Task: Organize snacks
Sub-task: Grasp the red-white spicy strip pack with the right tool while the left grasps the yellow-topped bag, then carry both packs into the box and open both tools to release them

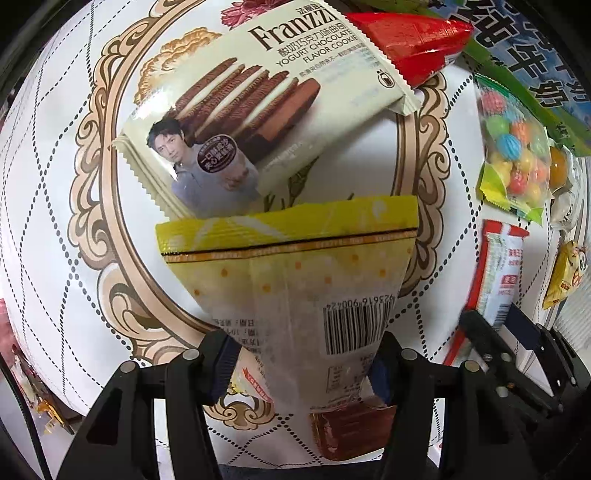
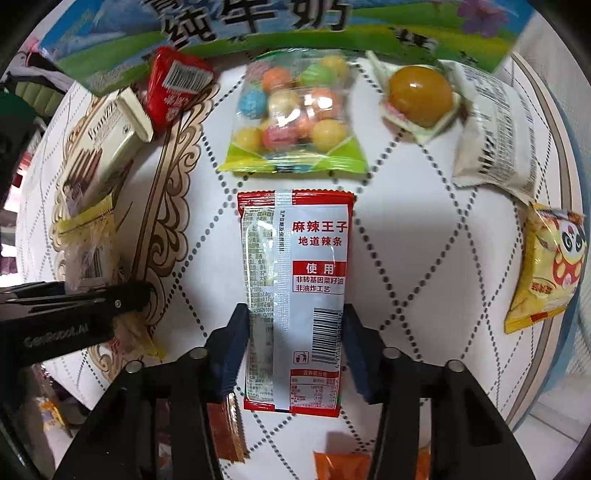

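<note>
Pointing down at a white quilted tabletop (image 2: 406, 229) stitched with dotted diamonds, both tongs grip packets. The left tongs (image 1: 304, 365) clamp the lower part of a yellow packet (image 1: 295, 266), barcode side up, its pads pressing both edges. The packet lies over an ornate beige oval frame (image 1: 110, 155) printed on the cover. Past it rests a cream cookie packet (image 1: 258, 110), and a red wrapper (image 1: 410, 40) lies at that packet's far corner.

The right tongs (image 2: 291, 347) are closed on a red and white spicy strip packet (image 2: 295, 280), which lies flat and lengthwise between the blue pads (image 2: 232, 350). Beyond it sits a clear bag of coloured candy balls (image 2: 295, 110); to the right of that a round amber sweet (image 2: 421, 92) in a clear wrapper, a white packet (image 2: 495, 136) and, nearer the edge, a yellow panda packet (image 2: 546, 266). A blue and green milk carton (image 2: 258, 22) lies across the far side. Orange wrappers (image 2: 340, 465) show at the near edge.

Beyond the tabletop's rim the room is only a blurred sliver, with pale floor at right.
</note>
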### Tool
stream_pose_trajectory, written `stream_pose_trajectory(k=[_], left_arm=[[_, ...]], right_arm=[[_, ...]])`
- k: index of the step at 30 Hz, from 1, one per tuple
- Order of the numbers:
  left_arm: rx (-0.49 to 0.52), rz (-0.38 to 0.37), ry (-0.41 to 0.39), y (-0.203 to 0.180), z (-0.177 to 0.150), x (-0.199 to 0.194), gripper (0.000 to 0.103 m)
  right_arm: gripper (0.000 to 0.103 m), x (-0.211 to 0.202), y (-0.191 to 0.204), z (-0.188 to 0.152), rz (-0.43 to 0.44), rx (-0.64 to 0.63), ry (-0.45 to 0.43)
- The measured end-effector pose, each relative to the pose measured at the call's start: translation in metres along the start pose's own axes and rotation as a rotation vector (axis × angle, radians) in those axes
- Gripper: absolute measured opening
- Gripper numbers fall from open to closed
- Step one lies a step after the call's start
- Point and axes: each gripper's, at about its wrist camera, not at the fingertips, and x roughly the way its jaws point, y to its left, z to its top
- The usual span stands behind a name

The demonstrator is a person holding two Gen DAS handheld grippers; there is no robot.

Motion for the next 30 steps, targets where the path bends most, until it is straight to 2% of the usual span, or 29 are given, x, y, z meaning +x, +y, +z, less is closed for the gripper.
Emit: stream_pose_trajectory(k=[4,8,12,16,18,22,25,30], left_arm=[[-0.003,-0.005,0.001,0.014,0.003,0.006,0.058],[-0.014,-0.007,0.002,0.011,0.007,0.016,0.059],[-0.023,0.000,0.010,0.016,0.007,0.024,0.059],[-0.039,0.007,-0.006,0.014,0.006,0.022,0.056],[-0.046,0.026,-0.015,0.011,0.003,0.016,0.048],[-0.051,0.054,-0.053,0.010,-0.009,0.001,0.041],[-0.024,0.038,-0.069,0.007,-0.018,-0.008,0.037],[0.004,-0.006,-0.095,0.006,-0.033,-0.030,0.036]], right_arm=[[0.052,-0.003,-0.013,0.002,0.032,0.029,0.022],[0.064,-0.001,-0.024,-0.001,0.057,0.048,0.024],[0.064,0.012,-0.028,-0.003,0.060,0.102,0.006],[0.058,0.012,-0.024,0.004,0.037,0.103,-0.012],[0.054,0.009,-0.025,0.000,0.026,0.094,-0.023],[0.050,-0.005,-0.016,-0.006,0.010,0.069,-0.045],[0.049,-0.016,-0.015,-0.012,0.034,0.058,-0.049],[0.048,-0.036,-0.007,-0.021,0.075,0.051,-0.063]])
